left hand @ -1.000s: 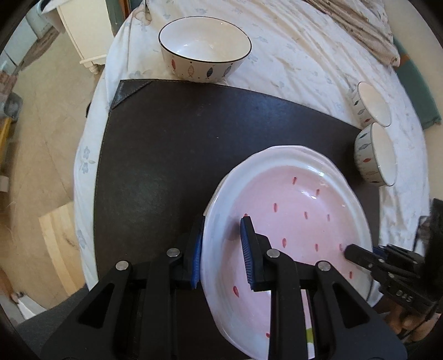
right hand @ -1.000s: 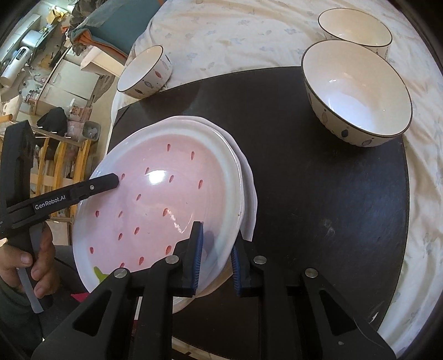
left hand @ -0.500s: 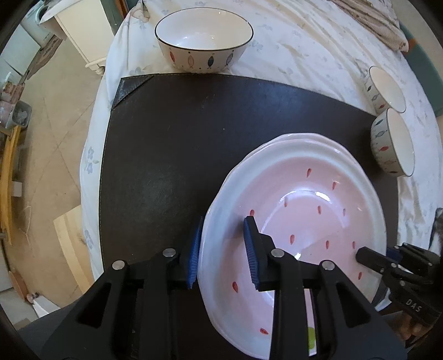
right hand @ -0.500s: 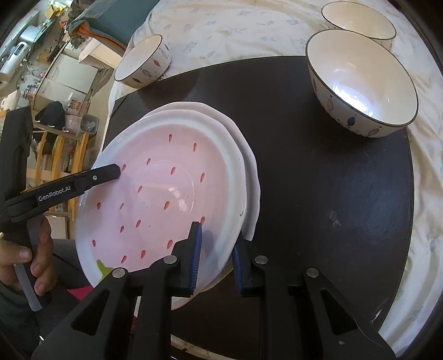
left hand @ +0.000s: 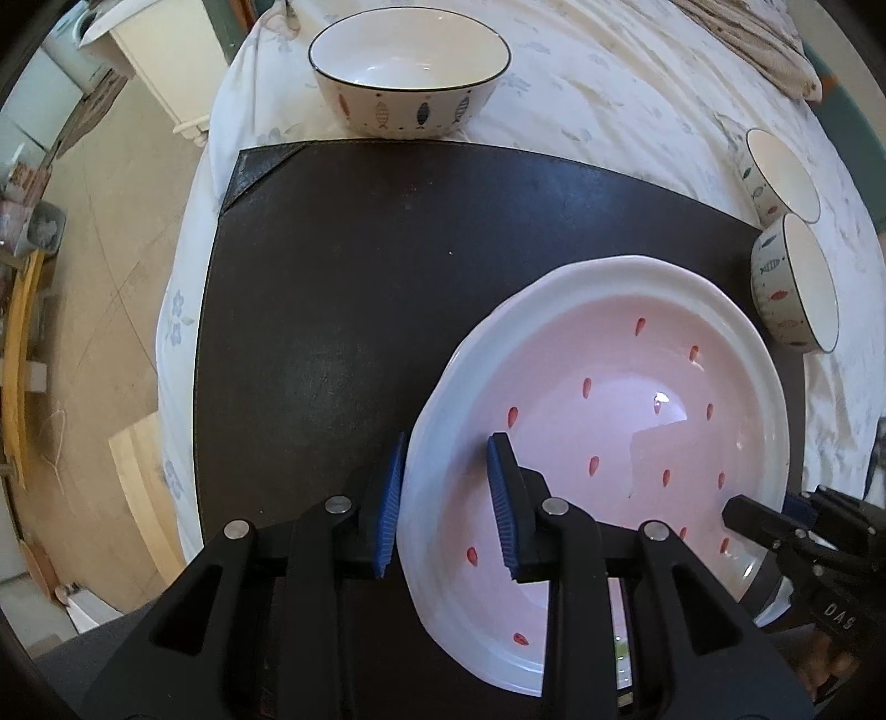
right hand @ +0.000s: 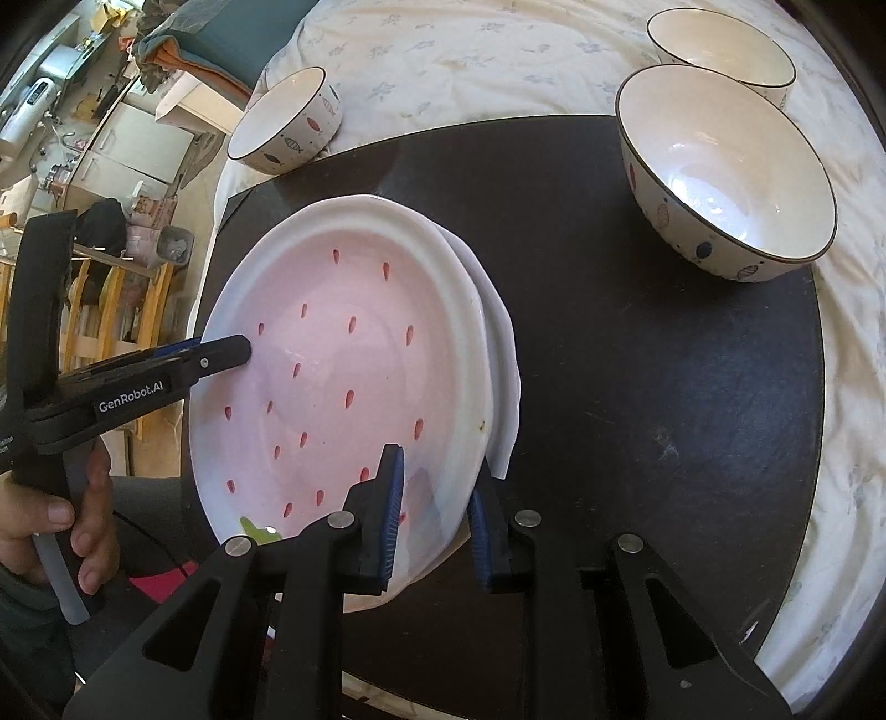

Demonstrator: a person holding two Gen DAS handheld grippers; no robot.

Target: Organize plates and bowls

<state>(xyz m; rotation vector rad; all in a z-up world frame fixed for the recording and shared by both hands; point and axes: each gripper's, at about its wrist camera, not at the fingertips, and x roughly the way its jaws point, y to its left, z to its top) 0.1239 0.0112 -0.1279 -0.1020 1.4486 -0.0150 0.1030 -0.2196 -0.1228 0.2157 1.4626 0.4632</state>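
Observation:
A pink plate (left hand: pixel 637 415) with red drop marks lies on a white plate (right hand: pixel 501 354) on the dark mat (left hand: pixel 332 277); only the white plate's right edge shows. My left gripper (left hand: pixel 448 498) points down over the pink plate's (right hand: pixel 343 360) left rim, and its blue pads look shut on that rim. My right gripper (right hand: pixel 434 515) straddles the opposite rim. Its jaws are opening, and the rim is still between them. Three fish-pattern bowls stand around: one beyond the mat (left hand: pixel 410 72), one on the mat's corner (right hand: pixel 725 171), one behind that (right hand: pixel 720 50).
The mat (right hand: pixel 637 387) lies on a white flowered cloth (left hand: pixel 609 94) over a round table whose edge drops to the floor at the left. A folded striped cloth (left hand: pixel 764 50) lies at the far right. A person's hand (right hand: pixel 50 515) grips the left gripper's handle.
The pink plate has come down flatter onto the white plate, which is now almost covered. The right gripper's pads stand slightly wider apart. The left wrist view has shifted a little over the plate.

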